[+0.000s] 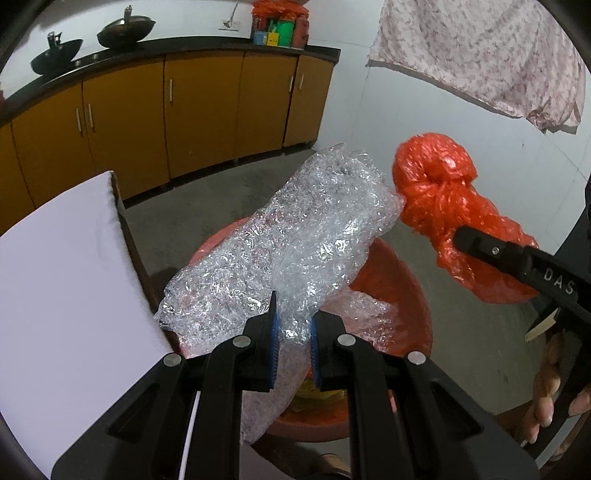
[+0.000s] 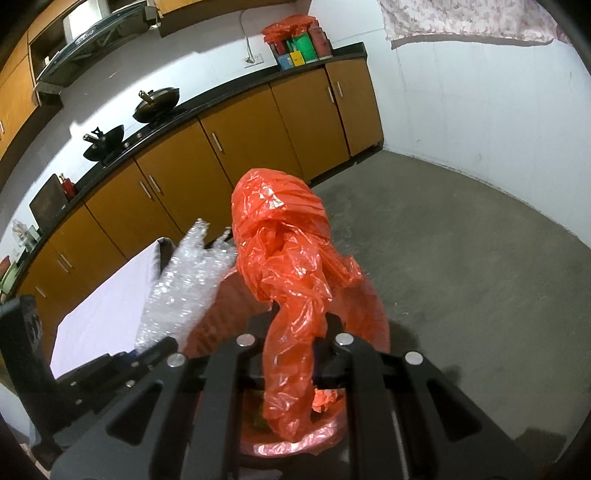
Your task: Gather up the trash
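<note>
My left gripper [image 1: 293, 332] is shut on a crumpled sheet of clear bubble wrap [image 1: 295, 236] and holds it above a red bin [image 1: 413, 295] lined with red plastic. The bubble wrap also shows in the right wrist view [image 2: 181, 288]. My right gripper [image 2: 295, 343] is shut on a knotted red plastic bag [image 2: 284, 251] and holds it over the same bin [image 2: 373, 317]. In the left wrist view the red bag [image 1: 439, 199] hangs at the right, touching the bubble wrap's far end, with the right gripper's finger [image 1: 491, 254] across it.
A table with a white top [image 1: 62, 273] stands left of the bin. Orange kitchen cabinets [image 1: 199, 110] with a black counter, two woks [image 1: 125, 31] and a red bag of boxes [image 1: 280, 26] line the far wall. The floor [image 2: 461, 258] is grey concrete. A patterned cloth [image 1: 491, 55] hangs at the upper right.
</note>
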`<state>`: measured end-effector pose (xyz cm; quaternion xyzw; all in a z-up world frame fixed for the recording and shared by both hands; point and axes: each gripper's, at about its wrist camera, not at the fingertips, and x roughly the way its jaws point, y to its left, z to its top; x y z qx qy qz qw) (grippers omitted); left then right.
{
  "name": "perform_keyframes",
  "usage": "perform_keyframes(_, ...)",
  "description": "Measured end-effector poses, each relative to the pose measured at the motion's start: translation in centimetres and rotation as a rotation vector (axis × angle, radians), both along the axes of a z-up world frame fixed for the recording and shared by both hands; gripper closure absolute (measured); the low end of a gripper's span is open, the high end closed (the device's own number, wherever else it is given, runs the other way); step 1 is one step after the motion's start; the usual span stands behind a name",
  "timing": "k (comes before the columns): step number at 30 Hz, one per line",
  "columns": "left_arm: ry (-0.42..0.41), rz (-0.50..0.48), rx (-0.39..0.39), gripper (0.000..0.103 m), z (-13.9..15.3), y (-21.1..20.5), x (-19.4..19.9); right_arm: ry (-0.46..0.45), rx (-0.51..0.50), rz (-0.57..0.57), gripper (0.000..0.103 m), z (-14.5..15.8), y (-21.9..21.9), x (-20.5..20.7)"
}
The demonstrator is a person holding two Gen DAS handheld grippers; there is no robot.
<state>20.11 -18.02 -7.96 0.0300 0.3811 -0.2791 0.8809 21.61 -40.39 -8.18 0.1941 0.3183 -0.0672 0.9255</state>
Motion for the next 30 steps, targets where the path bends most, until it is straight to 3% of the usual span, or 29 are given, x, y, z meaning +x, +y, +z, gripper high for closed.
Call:
perform_keyframes(3, 0.017, -0.012, 0.007, 0.088, -0.6, -0.1, 0.3, -0.002, 0.024, 0.017, 0.085, -0.7, -0.1, 0.2)
perform_keyframes(5, 0.036, -0.022, 0.007, 0.08, -1.0, 0.2, 0.7, -0.002, 0.042, 0.03, 0.076, -1.2, -0.2, 0.3)
perform_keyframes(7, 0.041, -0.014, 0.008, 0.054, -1.3, 0.5, 0.7, -0.005, 0.053, 0.033, 0.063, -1.6, -0.2, 0.2)
perform_keyframes(8, 0.038, -0.013, 0.008, 0.052, -1.3, 0.7, 0.7, -0.007, 0.056, 0.033, 0.056, -1.7, -0.2, 0.1)
perform_keyframes(14, 0.052, 0.018, -0.006, 0.05, -1.3, 2.2, 0.9, -0.02, 0.075, 0.017, 0.045, -2.1, -0.9, -0.8)
perform_keyframes(16, 0.04, 0.031, -0.008, 0.044, -1.1, 2.8, 0.7, -0.034, 0.061, 0.002, 0.04, -1.7, -1.0, -1.5)
perform_keyframes(20, -0.027, 0.069, -0.018, 0.033, 0.4, 4.5, -0.6, -0.069, -0.024, -0.029, 0.023, -0.5, -0.3, -3.2)
perform_keyframes(23, -0.098, 0.104, -0.029, 0.018, 1.8, 6.0, -2.2, -0.112, -0.113, -0.056, 0.009, 0.5, 0.9, -5.2)
perform_keyframes(30, -0.261, 0.205, -0.043, 0.002, 4.9, 9.4, -6.7, -0.191, -0.209, -0.057, 0.005, 2.5, 4.0, -9.0)
